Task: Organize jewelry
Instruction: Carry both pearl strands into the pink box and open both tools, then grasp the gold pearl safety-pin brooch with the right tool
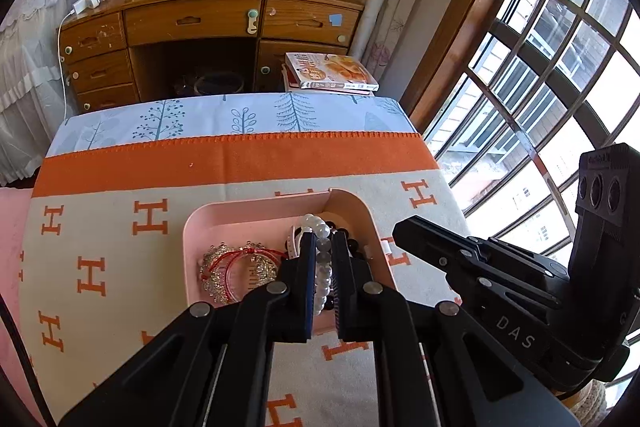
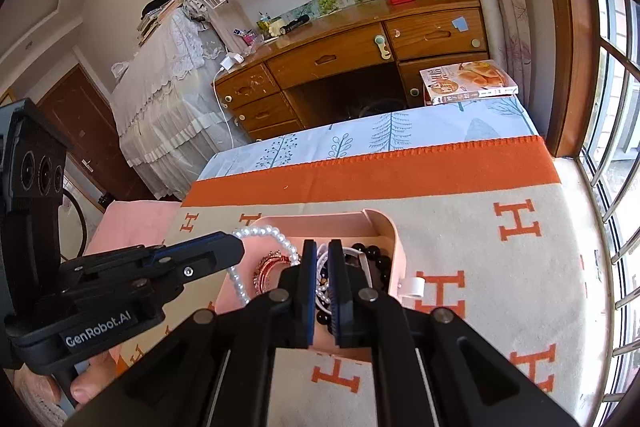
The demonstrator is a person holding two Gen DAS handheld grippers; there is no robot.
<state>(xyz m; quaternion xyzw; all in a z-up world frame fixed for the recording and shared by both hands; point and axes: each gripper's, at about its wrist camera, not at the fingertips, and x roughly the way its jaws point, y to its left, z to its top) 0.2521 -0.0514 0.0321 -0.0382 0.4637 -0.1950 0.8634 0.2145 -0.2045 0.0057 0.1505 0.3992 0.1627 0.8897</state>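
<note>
A pink divided tray (image 1: 191, 227) (image 2: 397, 233) lies on an orange-and-cream H-pattern blanket. My left gripper (image 1: 323, 239) (image 2: 239, 247) is shut on a white bead bracelet (image 1: 322, 259). In the right wrist view the bracelet (image 2: 276, 235) loops out from the left gripper's tip over the tray. A silver rhinestone bracelet with a red cord (image 1: 236, 267) lies in the left compartment. Black beads (image 1: 349, 239) (image 2: 376, 255) fill the right one. My right gripper (image 2: 320, 249) (image 1: 396, 227) hovers shut above the right compartment, and nothing hangs from it.
A small white tag (image 2: 414, 287) sits by the tray's right rim. A book (image 1: 332, 71) (image 2: 468, 81) lies at the table's far edge, with a wooden desk (image 1: 192, 23) behind it. Window bars (image 1: 540, 75) run along the right. A person's fingers (image 2: 84, 389) grip the left handle.
</note>
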